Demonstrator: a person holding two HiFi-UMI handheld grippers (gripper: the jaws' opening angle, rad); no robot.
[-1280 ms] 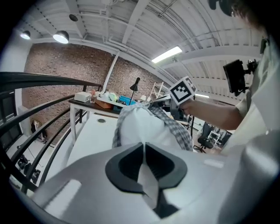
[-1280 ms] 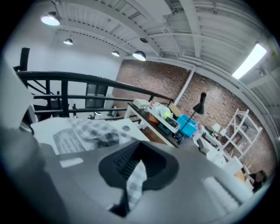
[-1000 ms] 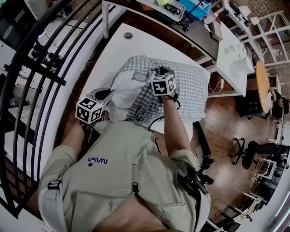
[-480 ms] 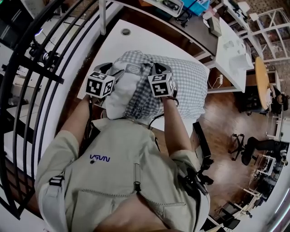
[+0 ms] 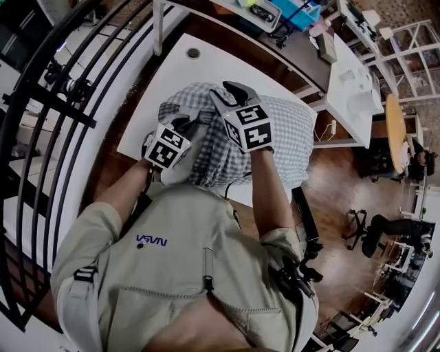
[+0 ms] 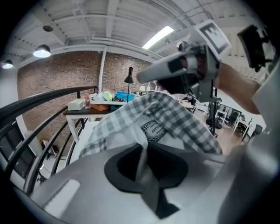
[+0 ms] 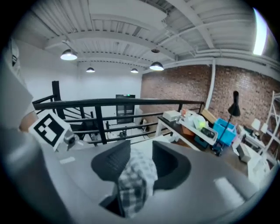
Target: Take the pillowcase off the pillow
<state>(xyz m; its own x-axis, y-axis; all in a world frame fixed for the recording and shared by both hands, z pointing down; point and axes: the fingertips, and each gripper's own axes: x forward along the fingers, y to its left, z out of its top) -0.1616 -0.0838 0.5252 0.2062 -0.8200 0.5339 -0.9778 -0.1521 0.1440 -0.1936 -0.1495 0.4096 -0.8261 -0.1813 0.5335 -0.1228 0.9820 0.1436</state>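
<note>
A pillow in a blue-and-white checked pillowcase [image 5: 289, 137] lies on the white table [image 5: 185, 75]. Its bare white end [image 5: 192, 155] sticks out toward me. My left gripper [image 5: 185, 124] is at that end. In the left gripper view its jaws [image 6: 143, 151] have just been closing and are shut on a thin fold of the white pillow fabric, just below the pillow's label [image 6: 152, 130]. My right gripper [image 5: 230, 93] is lifted above the pillow. Its jaws [image 7: 141, 159] have just been opening and stand apart, with a bunch of checked cloth [image 7: 133, 183] loose between them.
A black railing [image 5: 55, 89] runs along the left. Behind the table stands a desk with a blue bin [image 5: 295, 10], and to the right a white desk [image 5: 354, 75] and a round wooden table [image 5: 397, 130]. Office chairs [image 5: 375, 230] stand on the wood floor.
The left gripper came in from the pillow's left side onto its white end. The right gripper rose off the pillowcase and tilted upward, and its jaws parted.
</note>
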